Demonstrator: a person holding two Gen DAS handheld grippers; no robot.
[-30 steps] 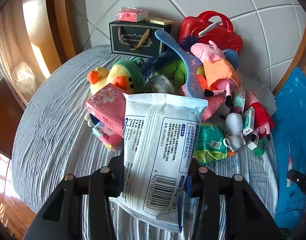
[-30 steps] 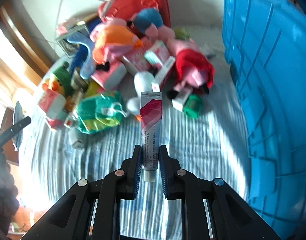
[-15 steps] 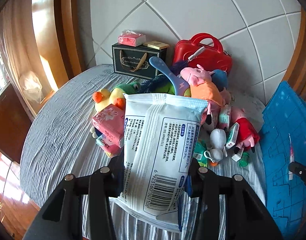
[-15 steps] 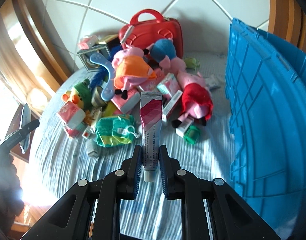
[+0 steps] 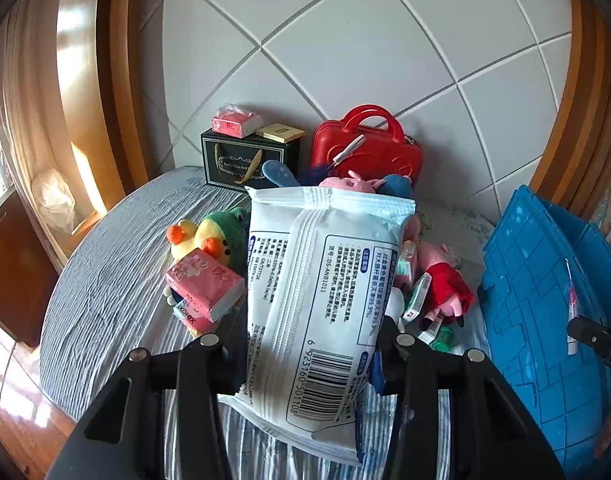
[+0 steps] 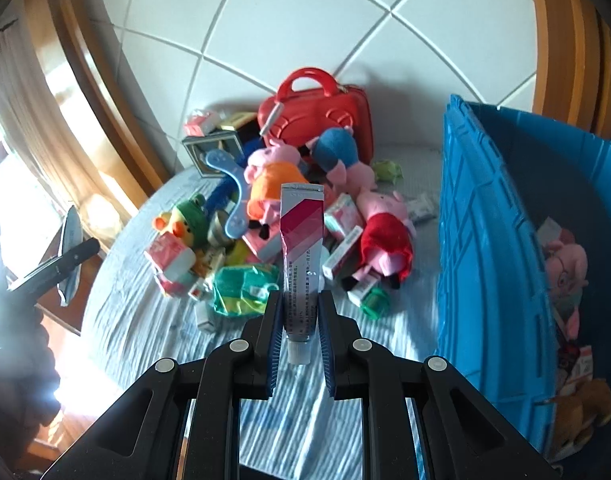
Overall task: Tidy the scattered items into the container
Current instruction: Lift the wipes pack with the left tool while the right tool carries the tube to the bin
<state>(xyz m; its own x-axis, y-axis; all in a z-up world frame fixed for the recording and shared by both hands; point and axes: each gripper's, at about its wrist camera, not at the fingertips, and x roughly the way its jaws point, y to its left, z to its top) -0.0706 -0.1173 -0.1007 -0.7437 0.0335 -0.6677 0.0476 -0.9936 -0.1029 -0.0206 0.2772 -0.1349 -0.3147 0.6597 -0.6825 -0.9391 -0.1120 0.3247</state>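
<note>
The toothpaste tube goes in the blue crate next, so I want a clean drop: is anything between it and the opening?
Only the blue crate near wall; the toothpaste tube in the right gripper must clear its rim.

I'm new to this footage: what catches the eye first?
A big white wipes pack fills the left view, clamped in the left gripper. The right gripper pinches a toothpaste tube upright above a heap of toys on the striped bed, with a blue crate to the right.

The wipes pack [image 5: 325, 300] hides most of the toy pile [image 5: 425, 276] behind it.
</note>
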